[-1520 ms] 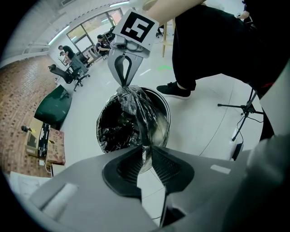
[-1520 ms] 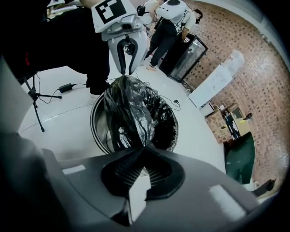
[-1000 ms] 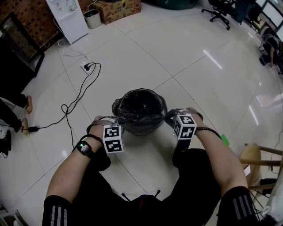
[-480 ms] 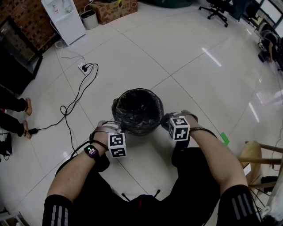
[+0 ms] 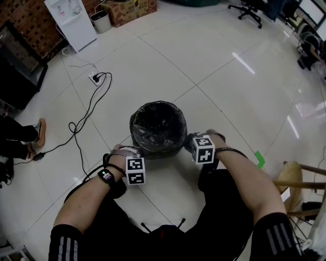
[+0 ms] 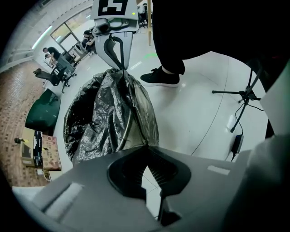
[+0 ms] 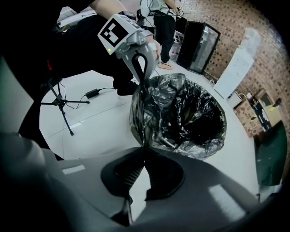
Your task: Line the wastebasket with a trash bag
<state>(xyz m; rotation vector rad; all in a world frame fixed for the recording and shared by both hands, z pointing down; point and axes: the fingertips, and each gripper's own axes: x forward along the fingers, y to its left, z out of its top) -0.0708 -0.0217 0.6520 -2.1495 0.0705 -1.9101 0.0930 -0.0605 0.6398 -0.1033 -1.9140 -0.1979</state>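
Both my hands sank lower, dragging trash bag (image 5: 158,122) hem down wastebasket (image 5: 157,151) wall. Left gripper (image 6: 146,147) jaws just closed on film at tips; right gripper (image 7: 145,147) clamped likewise. Risk: overpull tears film, tips basket.

A glossy white tiled floor (image 5: 229,76) is streaked with reflected light. A red brick wall (image 5: 23,18) is seen far left, fronted by a tall white cabinet (image 5: 69,20) and a brown cardboard box (image 5: 128,9). A black wheeled office chair (image 5: 249,9) is set far right.
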